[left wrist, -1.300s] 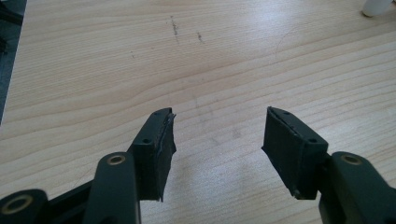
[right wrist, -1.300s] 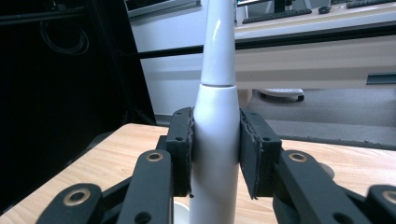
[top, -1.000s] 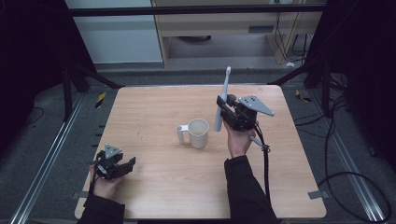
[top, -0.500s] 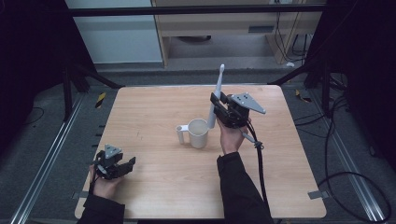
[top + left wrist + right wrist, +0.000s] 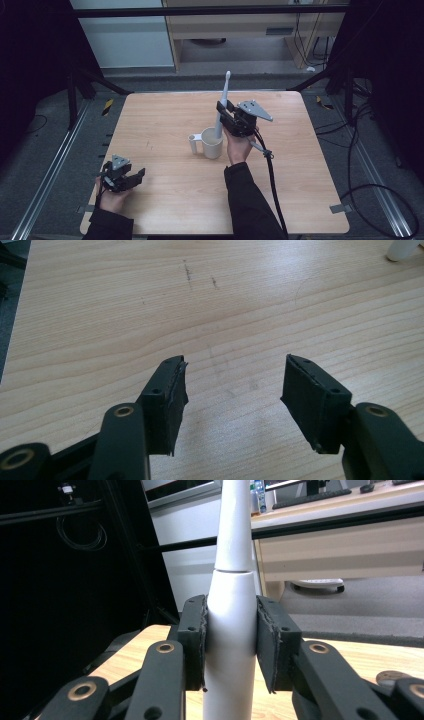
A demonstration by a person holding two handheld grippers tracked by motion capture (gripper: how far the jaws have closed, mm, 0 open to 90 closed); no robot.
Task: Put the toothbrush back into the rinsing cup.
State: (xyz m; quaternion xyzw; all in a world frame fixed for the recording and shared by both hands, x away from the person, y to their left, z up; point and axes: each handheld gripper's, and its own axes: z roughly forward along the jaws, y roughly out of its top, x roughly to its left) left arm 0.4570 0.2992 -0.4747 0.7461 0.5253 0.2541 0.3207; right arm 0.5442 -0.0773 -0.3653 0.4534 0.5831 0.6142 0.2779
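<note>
right claw (image 5: 223, 116) pinches the toothbrush (image 5: 222, 107) upright over the mug (image 5: 212, 142) mid-surface; a tilt could tip the mug. left claw (image 5: 232, 390) spread, idle.

From my screen the worktop (image 5: 165, 125) reads as pale wood with a fine grain, matt, scuffed with a few dark marks. The electric toothbrush (image 5: 231, 630) I hold looks like smooth white plastic with a soft sheen, and the mug (image 5: 212, 142) below it looks the same white, smooth finish. On my right gripper (image 5: 231, 642) the pads (image 5: 194, 640) are matt black rubbery foam with ragged edges, on dull black arms with brass-coloured rivets.
</note>
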